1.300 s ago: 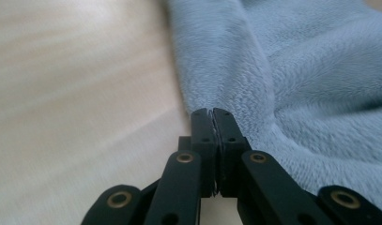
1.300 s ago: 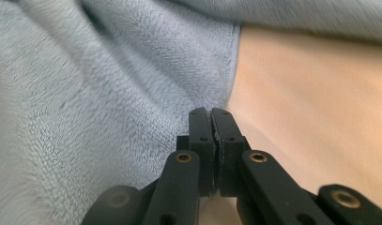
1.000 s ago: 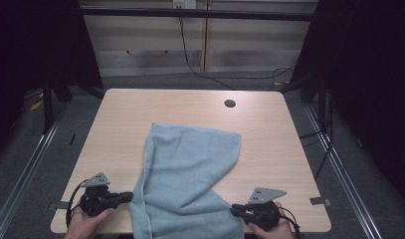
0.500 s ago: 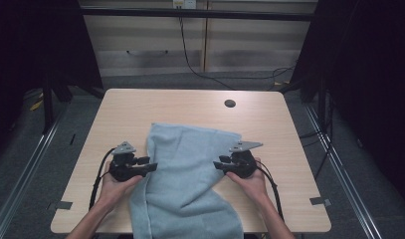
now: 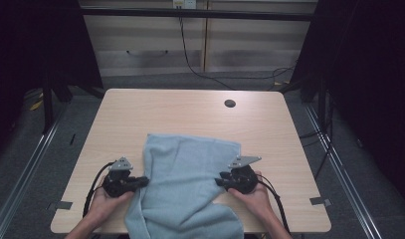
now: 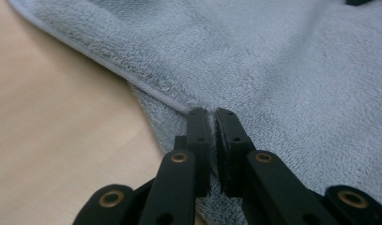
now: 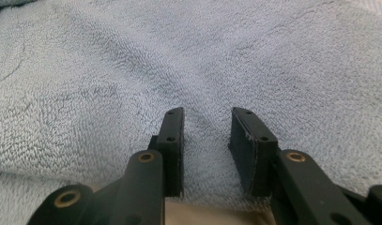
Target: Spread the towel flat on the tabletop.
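A light blue terry towel [image 5: 187, 186] lies rumpled on the near half of the pale wood-grain table [image 5: 155, 112], its near end hanging over the front edge. The left gripper [image 6: 208, 112], matte black with brass-coloured rivets, has just been closing and now pinches the towel's hemmed left edge, looped pile bunched between its pads. The right gripper [image 7: 207, 117] stands on the towel's right edge with its jaws parted, fabric lying loose between them. Farther off, a round dark grommet [image 5: 230, 103] sits in the tabletop. No writing is legible.
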Demonstrator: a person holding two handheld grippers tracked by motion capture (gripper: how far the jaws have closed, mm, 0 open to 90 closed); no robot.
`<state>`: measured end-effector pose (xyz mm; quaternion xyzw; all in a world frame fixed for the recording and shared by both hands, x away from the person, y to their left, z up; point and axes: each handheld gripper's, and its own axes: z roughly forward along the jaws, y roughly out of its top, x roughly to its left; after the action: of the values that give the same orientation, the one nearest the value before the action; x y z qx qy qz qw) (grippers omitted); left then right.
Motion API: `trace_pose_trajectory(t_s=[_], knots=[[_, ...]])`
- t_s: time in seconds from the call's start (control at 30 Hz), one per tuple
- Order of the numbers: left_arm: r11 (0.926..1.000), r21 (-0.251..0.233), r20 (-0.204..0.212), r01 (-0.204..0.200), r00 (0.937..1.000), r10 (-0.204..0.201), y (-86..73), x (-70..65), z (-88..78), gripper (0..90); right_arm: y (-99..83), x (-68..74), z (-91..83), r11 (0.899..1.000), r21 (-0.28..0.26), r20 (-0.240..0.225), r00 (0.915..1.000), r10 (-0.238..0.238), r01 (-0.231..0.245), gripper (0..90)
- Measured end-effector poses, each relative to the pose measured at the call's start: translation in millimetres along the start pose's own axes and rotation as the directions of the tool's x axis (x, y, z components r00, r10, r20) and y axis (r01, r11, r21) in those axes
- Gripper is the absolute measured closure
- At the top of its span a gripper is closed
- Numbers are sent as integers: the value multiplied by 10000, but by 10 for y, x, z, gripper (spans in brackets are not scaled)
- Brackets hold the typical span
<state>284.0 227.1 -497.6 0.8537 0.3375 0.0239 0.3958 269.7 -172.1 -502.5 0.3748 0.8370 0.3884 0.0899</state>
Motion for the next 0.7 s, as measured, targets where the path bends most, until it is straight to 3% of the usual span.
trace_pose_trajectory(t_s=[0.17,0.23,0.3,0.37,0.4,0.43,0.47,0.6,0.7], knots=[[9998,143,1167,-164,9931,147,-266,-270,-174,849,-246,270,-241,9997,182,-431,9989,-177,185,667],[9995,263,1362,-170,9906,132,-341,-354,-263,846,-350,387,-333,9997,203,-687,9976,-120,134,669],[9980,399,1565,-480,9868,412,-391,-400,-356,816,-422,489,-410,9991,338,-822,9964,-219,247,671],[9993,-23,1486,-369,9882,368,-393,-379,-468,755,-457,528,-457,9990,391,-948,9953,-178,216,650],[9995,-222,1414,-223,9896,252,-373,-346,-507,728,-454,515,-481,9993,313,-863,9961,-181,209,634],[9992,-392,1336,-98,9909,150,-340,-296,-530,682,-407,416,-527,9998,-194,-654,9978,-50,37,619],[9983,-575,1248,21,9922,51,-293,-235,-526,682,-407,416,-527,9998,-194,-654,9978,-50,37,619],[9944,-977,647,399,9973,-337,-22,35,-374,626,-235,29,-559,9951,-839,174,9984,537,-520,605],[9920,-1101,214,625,9979,-605,196,231,-224,609,-135,-248,-519,9913,-1003,756,9928,932,-855,596]])
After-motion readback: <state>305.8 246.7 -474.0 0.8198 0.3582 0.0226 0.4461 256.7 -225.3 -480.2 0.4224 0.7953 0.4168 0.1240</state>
